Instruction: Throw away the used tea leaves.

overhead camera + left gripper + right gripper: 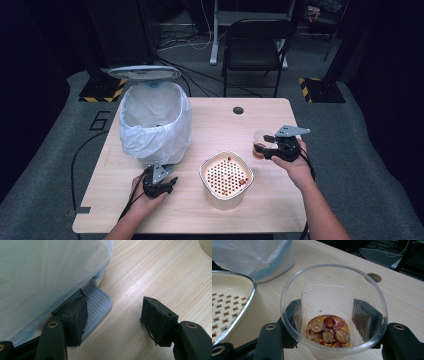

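My right hand-held gripper [267, 146] is clamped on a clear plastic cup [333, 312], right of centre in the high view, just above the counter [210, 125]. The cup carries a shallow pool of amber liquid with sliced red fruit [327, 331] at the bottom. My left hand-held gripper [115, 317] sits lower left, jaws apart with nothing between them, one pad resting on the grey pedal [97, 303] of the bin [155, 120], whose lid stands up.

The cup wall is thin, so squeezing harder could buckle it and slop liquid out; tipping too early on the way to the cream strainer tub [226, 180] would spill on the wood. If my left pad slides off the pedal, the lid may drop.

The bin's inside is hidden behind its white liner, and what lies beneath the strainer's holes I cannot make out.
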